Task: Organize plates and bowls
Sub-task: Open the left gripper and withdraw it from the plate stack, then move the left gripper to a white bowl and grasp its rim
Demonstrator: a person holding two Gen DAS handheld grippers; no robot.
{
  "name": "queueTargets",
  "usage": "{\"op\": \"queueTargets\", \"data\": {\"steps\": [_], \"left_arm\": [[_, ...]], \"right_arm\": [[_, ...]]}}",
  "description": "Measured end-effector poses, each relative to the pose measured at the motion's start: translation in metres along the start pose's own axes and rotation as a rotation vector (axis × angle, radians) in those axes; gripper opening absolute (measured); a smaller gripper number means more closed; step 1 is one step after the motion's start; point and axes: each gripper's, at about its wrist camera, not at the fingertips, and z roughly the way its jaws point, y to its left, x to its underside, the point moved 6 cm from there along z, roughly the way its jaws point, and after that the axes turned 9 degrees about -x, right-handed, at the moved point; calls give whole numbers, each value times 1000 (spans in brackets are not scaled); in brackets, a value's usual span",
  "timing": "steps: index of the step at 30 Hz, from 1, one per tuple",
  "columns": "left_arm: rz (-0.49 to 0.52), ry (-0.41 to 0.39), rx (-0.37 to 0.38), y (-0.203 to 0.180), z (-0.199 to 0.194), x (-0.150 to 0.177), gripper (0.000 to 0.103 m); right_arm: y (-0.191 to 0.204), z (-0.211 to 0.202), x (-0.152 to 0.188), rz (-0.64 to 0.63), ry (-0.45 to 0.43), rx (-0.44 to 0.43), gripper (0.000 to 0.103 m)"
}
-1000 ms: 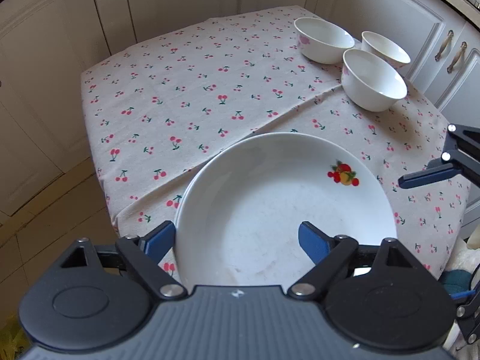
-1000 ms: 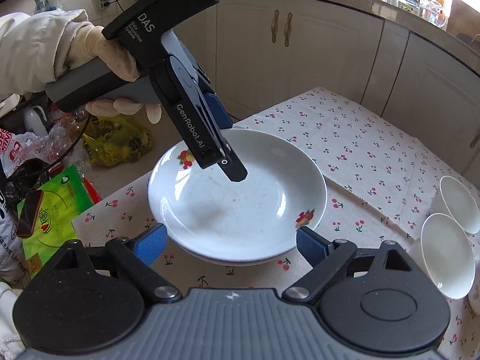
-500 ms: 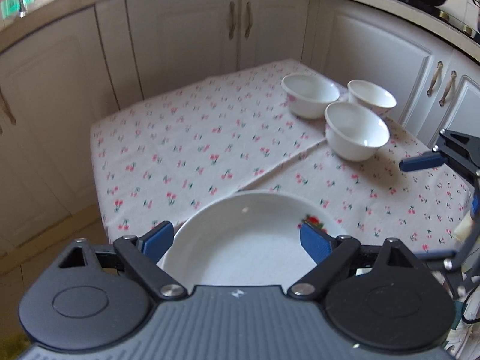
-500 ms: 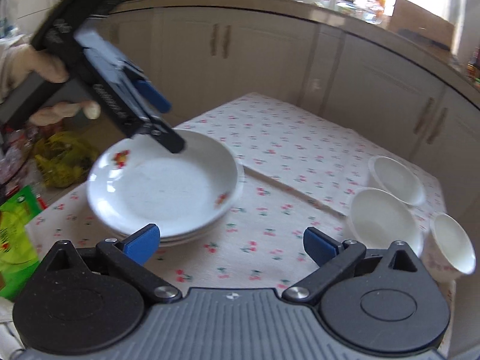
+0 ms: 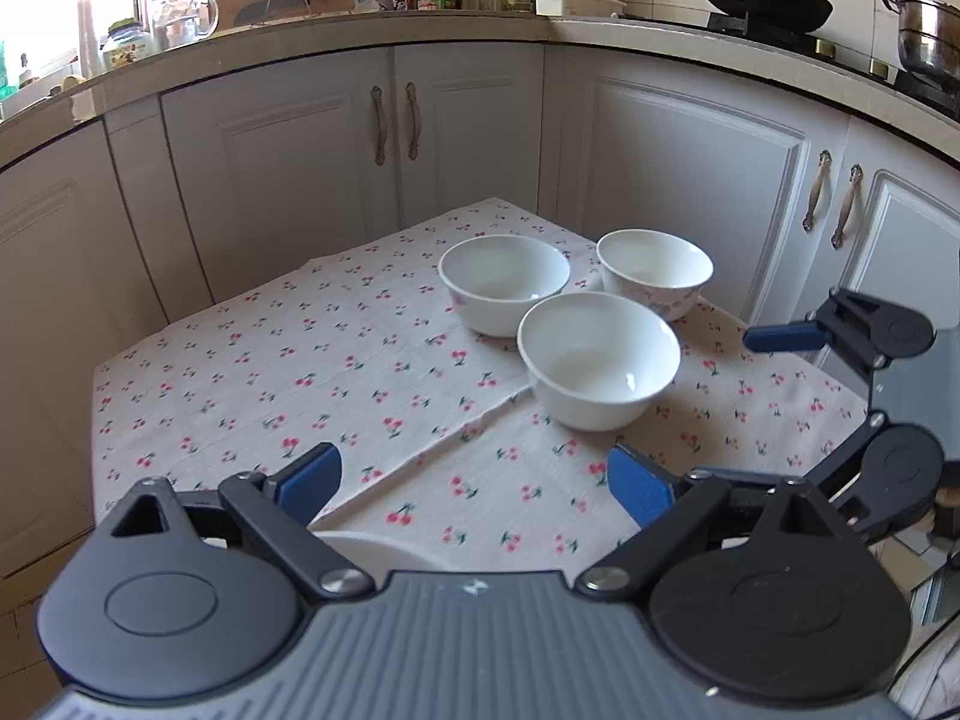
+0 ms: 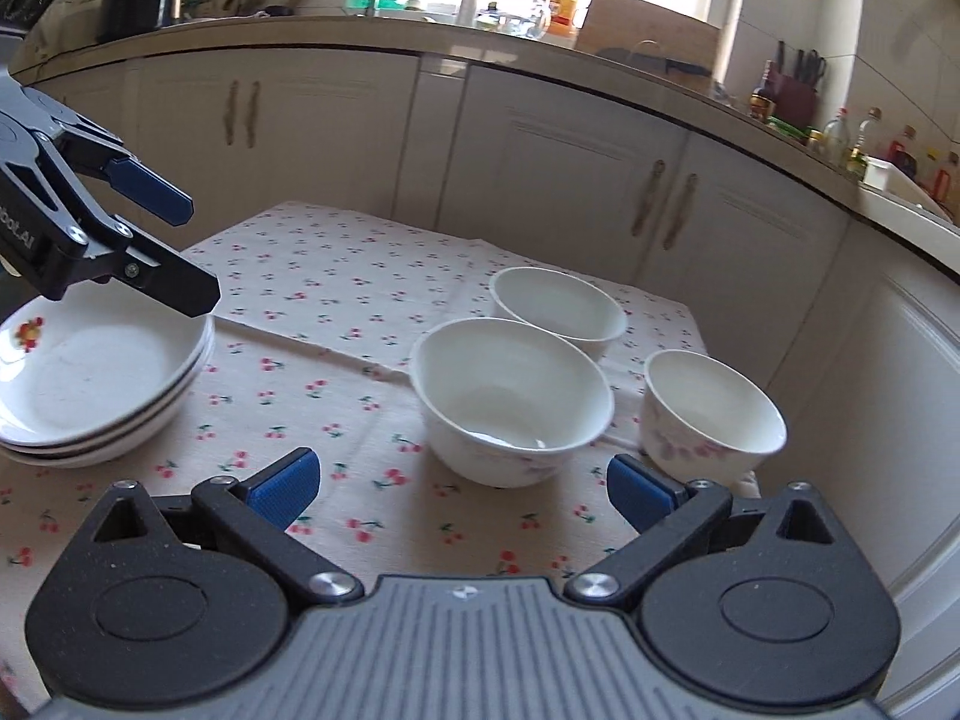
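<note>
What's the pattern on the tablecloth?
Small red cherries with green stems on a cream tablecloth; the left wrist view shows it best.

Three white bowls [image 5: 599, 358] beyond gaping left tongs [image 5: 474, 480].

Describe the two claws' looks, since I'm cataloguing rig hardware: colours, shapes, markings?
Both match. The left claw and right claw have blue fingertip pads on black jointed linkages with silver pivot screws, two round black housings and a ribbed grey body. White lettering on the left claw's side is only partly readable.
</note>
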Motion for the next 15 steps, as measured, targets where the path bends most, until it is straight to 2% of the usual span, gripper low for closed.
{"op": "queueTargets", "data": {"steps": [2, 6, 15], "left_arm": [[10, 10, -14, -7, 9, -7, 95], [35, 36, 11, -22, 29, -18, 95], [83, 78, 53, -47, 77, -38, 95]], "right_arm": [[-8, 5, 5, 30, 5, 12, 103], [-16, 16, 13, 78, 16, -11, 103], [-31, 35, 9, 77, 19, -25, 103]]}}
